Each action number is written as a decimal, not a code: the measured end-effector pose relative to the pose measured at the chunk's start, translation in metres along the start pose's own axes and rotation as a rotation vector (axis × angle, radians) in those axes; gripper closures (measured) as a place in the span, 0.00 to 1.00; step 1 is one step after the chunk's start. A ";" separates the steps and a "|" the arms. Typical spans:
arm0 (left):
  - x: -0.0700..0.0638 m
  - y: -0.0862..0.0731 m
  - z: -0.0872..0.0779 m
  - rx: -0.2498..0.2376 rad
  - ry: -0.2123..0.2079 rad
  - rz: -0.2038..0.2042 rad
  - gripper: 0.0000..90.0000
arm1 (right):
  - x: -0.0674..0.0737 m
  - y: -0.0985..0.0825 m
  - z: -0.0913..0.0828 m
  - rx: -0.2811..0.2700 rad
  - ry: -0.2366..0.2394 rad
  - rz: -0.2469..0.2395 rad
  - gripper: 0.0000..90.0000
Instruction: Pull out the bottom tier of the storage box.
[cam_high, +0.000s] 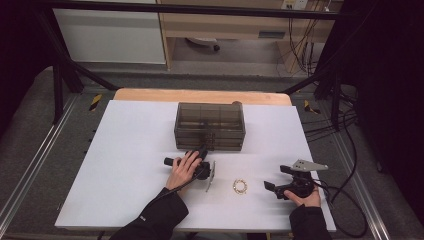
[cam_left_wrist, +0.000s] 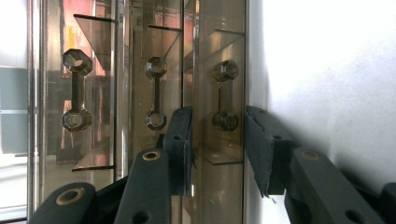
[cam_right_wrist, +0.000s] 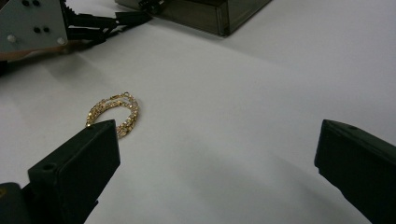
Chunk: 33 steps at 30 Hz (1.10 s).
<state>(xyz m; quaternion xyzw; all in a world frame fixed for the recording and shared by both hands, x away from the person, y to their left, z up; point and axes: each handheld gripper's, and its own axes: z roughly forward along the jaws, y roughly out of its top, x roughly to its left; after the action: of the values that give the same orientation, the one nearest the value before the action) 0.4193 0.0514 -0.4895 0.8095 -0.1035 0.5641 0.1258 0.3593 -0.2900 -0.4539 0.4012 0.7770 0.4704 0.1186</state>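
Note:
A smoky see-through drawer box stands at the middle of the white table top. In the left gripper view its front shows three drawers, each with a dumbbell-shaped handle. My left gripper is turned on its side against that front. It is open, with the handle of the drawer nearest the table between its fingertips and a gap on both sides. A gold chain bracelet lies coiled on the table. My right gripper is wide open, low over the table, with the bracelet just beyond its left jaw.
The white sheet covers a wooden table whose bare edge lies behind the box. Black cables trail off the right side. In the right gripper view, the left gripper's grey plate and the box's corner lie beyond the bracelet.

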 end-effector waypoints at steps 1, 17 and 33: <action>0.000 0.000 0.000 -0.001 0.002 -0.001 0.70 | 0.000 0.000 0.000 -0.002 0.000 -0.002 0.01; 0.002 0.001 -0.002 -0.001 0.005 -0.001 0.76 | 0.000 0.000 0.000 -0.002 0.001 -0.002 0.01; 0.000 0.002 -0.007 -0.004 -0.002 -0.004 0.76 | 0.000 0.000 0.000 0.000 0.000 -0.001 0.01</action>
<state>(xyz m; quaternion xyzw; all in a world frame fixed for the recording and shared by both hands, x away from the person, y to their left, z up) 0.4127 0.0513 -0.4866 0.8099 -0.1033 0.5629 0.1286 0.3592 -0.2901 -0.4539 0.4009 0.7772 0.4702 0.1188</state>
